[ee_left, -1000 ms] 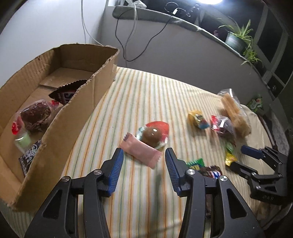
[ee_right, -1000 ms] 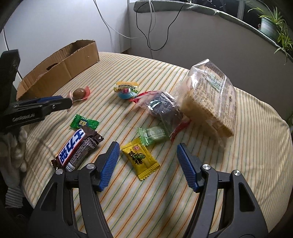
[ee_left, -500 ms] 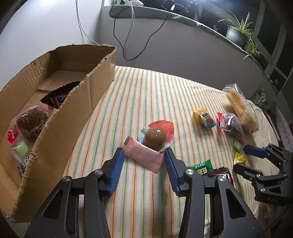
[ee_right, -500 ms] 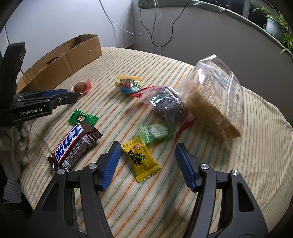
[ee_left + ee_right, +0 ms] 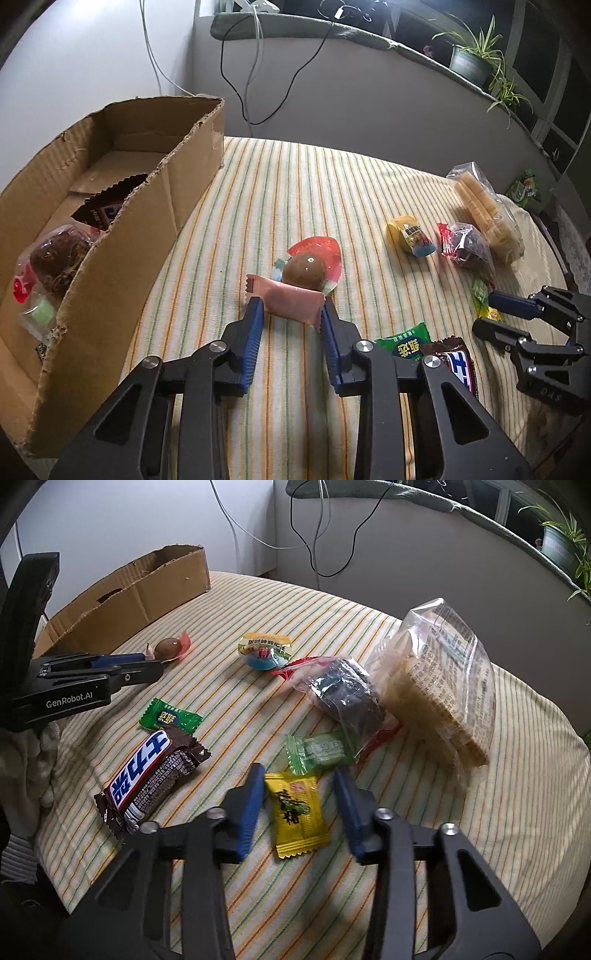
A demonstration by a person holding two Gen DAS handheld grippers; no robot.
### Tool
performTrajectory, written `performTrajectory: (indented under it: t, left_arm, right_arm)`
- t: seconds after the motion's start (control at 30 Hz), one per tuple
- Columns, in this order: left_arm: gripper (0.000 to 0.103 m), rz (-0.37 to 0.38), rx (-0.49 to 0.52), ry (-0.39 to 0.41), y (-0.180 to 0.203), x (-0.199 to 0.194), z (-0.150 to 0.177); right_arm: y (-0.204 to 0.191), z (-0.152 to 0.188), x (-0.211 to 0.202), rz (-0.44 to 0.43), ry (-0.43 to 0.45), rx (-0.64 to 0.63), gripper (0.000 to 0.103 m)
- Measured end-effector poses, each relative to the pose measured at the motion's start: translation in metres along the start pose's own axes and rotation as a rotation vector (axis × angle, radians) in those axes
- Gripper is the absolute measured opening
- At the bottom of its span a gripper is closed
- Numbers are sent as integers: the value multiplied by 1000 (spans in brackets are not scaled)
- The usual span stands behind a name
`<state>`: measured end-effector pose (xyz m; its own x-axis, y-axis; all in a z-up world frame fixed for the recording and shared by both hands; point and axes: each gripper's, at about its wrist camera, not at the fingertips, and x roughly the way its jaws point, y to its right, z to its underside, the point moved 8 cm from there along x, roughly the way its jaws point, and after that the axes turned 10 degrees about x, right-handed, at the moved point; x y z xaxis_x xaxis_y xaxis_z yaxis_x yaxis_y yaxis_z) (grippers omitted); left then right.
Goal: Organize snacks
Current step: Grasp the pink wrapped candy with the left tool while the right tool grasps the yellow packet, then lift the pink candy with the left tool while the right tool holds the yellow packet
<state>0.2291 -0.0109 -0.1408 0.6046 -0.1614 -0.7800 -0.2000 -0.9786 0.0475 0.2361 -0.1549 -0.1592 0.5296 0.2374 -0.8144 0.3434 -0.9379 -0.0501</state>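
Observation:
My left gripper (image 5: 291, 310) has its fingers against both ends of a pink wrapped candy (image 5: 288, 303) on the striped cloth; it is closing on it. Just beyond lies a brown egg in a red-and-clear wrapper (image 5: 306, 271). The cardboard box (image 5: 122, 229) stands to the left and holds several snacks. My right gripper (image 5: 300, 782) is open around a yellow candy packet (image 5: 295, 814). A green clear candy (image 5: 319, 753) lies just ahead of it.
On the cloth lie a chocolate bar (image 5: 151, 775), a green candy (image 5: 170, 720), a yellow-blue jelly cup (image 5: 264, 651), a dark snack bag (image 5: 347, 698) and a clear bag of wafers (image 5: 443, 686). A wall with cables stands behind. The left gripper also shows in the right wrist view (image 5: 122, 662).
My left gripper moved forward and narrowed until its fingers reached the pink candy's ends. My right gripper moved forward and narrowed around the yellow packet.

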Motion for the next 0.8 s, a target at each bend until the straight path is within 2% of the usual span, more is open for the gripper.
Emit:
performTrajectory:
  t: [0.03, 0.1, 0.3, 0.47, 0.63, 0.8]
  left_arm:
    - [25, 6, -1, 2, 0, -1, 0]
    - [24, 8, -8, 9, 0, -2, 1]
    - [12, -2, -28, 40, -2, -11, 3]
    - [10, 2, -42, 41, -6, -10, 4]
    - [7, -32, -62, 58, -13, -16, 5]
    - [8, -51, -72, 35, -19, -11, 7]
  right_arm:
    - [0, 0, 0, 0, 2, 1, 29]
    - [1, 1, -2, -4, 4, 6, 29]
    - [5, 2, -6, -14, 8, 19, 28]
    - [6, 3, -6, -18, 7, 22, 28]
    - [6, 3, -7, -17, 9, 22, 26]
    - [6, 4, -7, -13, 8, 16, 26]
